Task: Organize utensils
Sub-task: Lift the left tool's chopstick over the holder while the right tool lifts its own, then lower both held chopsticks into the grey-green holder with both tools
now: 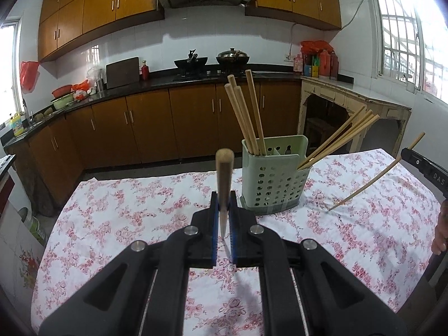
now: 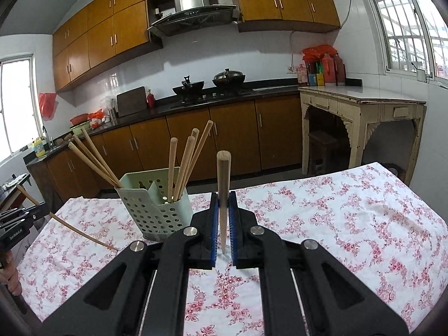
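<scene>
Left wrist view: your left gripper [image 1: 224,196] has its jaws clamped on a chopstick [image 1: 224,173], thick end up, thin tip down between the blue pads and hanging just over the floral tabletop [image 1: 126,210]. The green holder [image 1: 273,179] stands just ahead and to the right, on the cloth. One bunch of chopsticks [image 1: 246,112] sticks up from its left compartment, another bunch [image 1: 344,131] leans out to the right. Over at the right edge you can see your right gripper [image 1: 425,165] with a chopstick slanting down, tip near the cloth.

Right wrist view: the right gripper [image 2: 224,198] has its jaws clamped on its own chopstick [image 2: 223,184], nearly upright, tip above the tabletop [image 2: 336,210]. The holder [image 2: 156,204] sits just left of the jaws, both bunches still poking out. Your left gripper [image 2: 19,218] shows at the far left edge with its chopstick [image 2: 78,231] angled toward the cloth.
</scene>
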Motion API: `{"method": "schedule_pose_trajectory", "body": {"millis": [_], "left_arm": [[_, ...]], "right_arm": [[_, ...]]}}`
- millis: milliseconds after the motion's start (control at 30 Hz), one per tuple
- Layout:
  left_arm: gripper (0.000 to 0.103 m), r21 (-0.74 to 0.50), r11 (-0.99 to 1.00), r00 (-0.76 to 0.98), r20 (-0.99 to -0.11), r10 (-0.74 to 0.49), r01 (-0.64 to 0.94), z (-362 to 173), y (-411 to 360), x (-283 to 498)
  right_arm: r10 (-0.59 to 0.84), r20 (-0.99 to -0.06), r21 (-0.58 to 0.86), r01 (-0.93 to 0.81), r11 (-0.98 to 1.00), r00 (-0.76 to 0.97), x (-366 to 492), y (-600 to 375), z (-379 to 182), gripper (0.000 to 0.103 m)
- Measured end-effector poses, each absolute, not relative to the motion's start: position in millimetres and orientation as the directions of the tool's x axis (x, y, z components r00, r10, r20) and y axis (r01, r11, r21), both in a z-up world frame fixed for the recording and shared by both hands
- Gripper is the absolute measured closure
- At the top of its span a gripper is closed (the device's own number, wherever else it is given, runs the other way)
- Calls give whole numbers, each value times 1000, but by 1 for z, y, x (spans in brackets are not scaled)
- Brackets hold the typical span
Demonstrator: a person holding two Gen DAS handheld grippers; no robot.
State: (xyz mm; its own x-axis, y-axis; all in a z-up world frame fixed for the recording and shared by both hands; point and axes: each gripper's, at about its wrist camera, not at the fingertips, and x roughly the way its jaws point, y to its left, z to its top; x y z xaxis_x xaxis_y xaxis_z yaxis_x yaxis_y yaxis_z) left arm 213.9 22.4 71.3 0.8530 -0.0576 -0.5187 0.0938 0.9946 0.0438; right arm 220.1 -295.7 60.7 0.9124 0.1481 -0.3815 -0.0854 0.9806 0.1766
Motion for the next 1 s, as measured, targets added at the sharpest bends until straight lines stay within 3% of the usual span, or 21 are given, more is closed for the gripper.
{"method": "schedule_pose_trajectory", "body": {"millis": [667,1000], "left_arm": [[95,7,981,918,-352,-181,196,166,-27,219],[95,-25,992,965,-230,-124,121,210,-48,271]], "right_arm": [[291,-273,202,-241,949,917,219,-272,155,95],[287,-207,187,-250,950,935,257,-247,180,95]]}}
